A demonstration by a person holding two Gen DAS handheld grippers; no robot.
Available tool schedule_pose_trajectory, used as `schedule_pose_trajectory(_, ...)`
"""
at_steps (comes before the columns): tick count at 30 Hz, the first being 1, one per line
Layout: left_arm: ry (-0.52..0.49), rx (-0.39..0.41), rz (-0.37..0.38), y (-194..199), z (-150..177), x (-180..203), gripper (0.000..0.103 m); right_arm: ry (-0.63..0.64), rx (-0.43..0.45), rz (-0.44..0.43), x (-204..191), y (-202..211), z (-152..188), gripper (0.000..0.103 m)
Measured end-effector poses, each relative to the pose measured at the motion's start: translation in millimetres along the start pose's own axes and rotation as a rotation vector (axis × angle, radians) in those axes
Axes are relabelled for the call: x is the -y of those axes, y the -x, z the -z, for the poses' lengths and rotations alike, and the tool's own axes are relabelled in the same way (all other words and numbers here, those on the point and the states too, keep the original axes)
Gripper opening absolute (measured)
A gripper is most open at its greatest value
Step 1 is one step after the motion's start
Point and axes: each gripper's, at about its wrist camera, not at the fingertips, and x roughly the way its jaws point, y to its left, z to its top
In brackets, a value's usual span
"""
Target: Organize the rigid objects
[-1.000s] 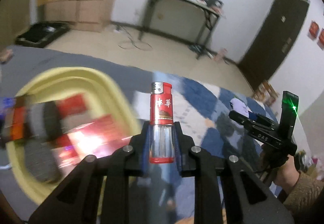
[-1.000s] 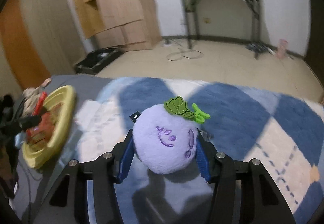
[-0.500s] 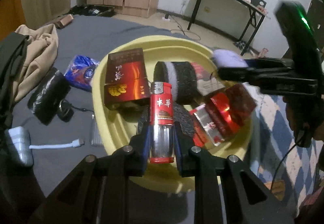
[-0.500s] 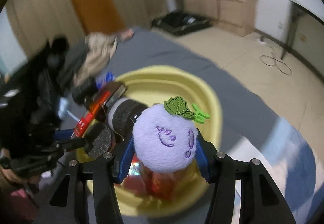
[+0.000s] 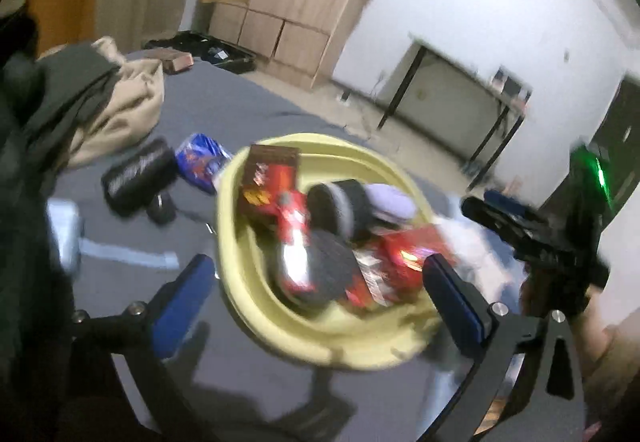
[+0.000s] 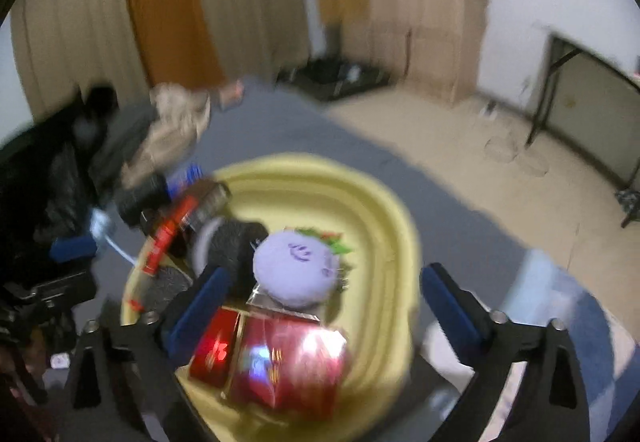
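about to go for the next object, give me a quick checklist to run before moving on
1. Left gripper empty: ok, jaws have just opened wide, nothing between them.
2. Right gripper empty: ok, jaws have just opened wide and the pads are clear of the purple plush.
3. Red lighter in the yellow basin: ok, it lies among the boxes, though blurred.
4. Purple plush in the basin: ok, it sits on top of the red boxes.
5. Plush and lighter settled: cannot tell, both views are motion-blurred.
6. Grippers clear of each other: ok, the right one shows apart at the right edge of the left view.
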Motion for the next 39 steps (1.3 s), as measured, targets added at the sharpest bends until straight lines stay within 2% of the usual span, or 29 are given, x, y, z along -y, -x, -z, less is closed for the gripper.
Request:
schedule_pose_trajectory(2, -0.009, -0.044, -0.013, 3.7, 27.2, 10.6, 0.103, 0.003, 0.096, -0.029, 1.3, 45.6, 22.3, 0.103)
schedule_pose_trajectory(4, -0.049, -0.083, -0.052, -3.1, 59.5, 22.1, 0.103, 0.030, 0.139, -0.052, -1.1, 73.1, 54.5, 0.103)
schedule_pose_trajectory(6, -0.065, -0.117, -0.109, -15.4, 86.0, 28.9, 0.103, 0.063, 0.093, -0.055, -5.0, 77.9, 91.1, 0.103)
schedule_pose_trajectory(8, -0.049, -0.158, -0.148, -32.8, 104.6, 33.3, 0.103, 0.094, 0.017, -0.021, -8.4, 62.9, 119.8, 0.103)
schedule_pose_trajectory(11, -0.044, -0.168, -0.199, -55.3, 114.1, 38.1, 0.103, 0.072, -0.079, -0.017, -9.0, 28.0, 137.2, 0.103)
schedule_pose_trajectory(14, -0.146, -0.195, -0.304, -77.9, 115.2, 52.2, 0.103, 0.083, -0.155, 0.011, -13.6, -8.9, 134.3, 0.103)
schedule_pose_trajectory(17, -0.139, -0.196, -0.338, -87.1, 106.7, 57.0, 0.103, 0.091, -0.173, 0.061, -11.9, -14.4, 126.0, 0.103)
schedule_pose_trajectory(20, -0.126, -0.186, -0.353, -90.3, 103.8, 56.4, 0.103, 0.110, -0.199, 0.156, -20.6, -26.7, 127.4, 0.103)
schedule_pose_trajectory(22, -0.127, -0.185, -0.354, -89.4, 104.2, 56.5, 0.103, 0.098, -0.197, 0.180, -23.8, -28.0, 128.0, 0.103)
schedule_pose_trajectory(39, -0.132, -0.184, -0.358, -89.2, 105.8, 57.0, 0.103, 0.096, -0.195, 0.177, -23.5, -28.4, 131.4, 0.103)
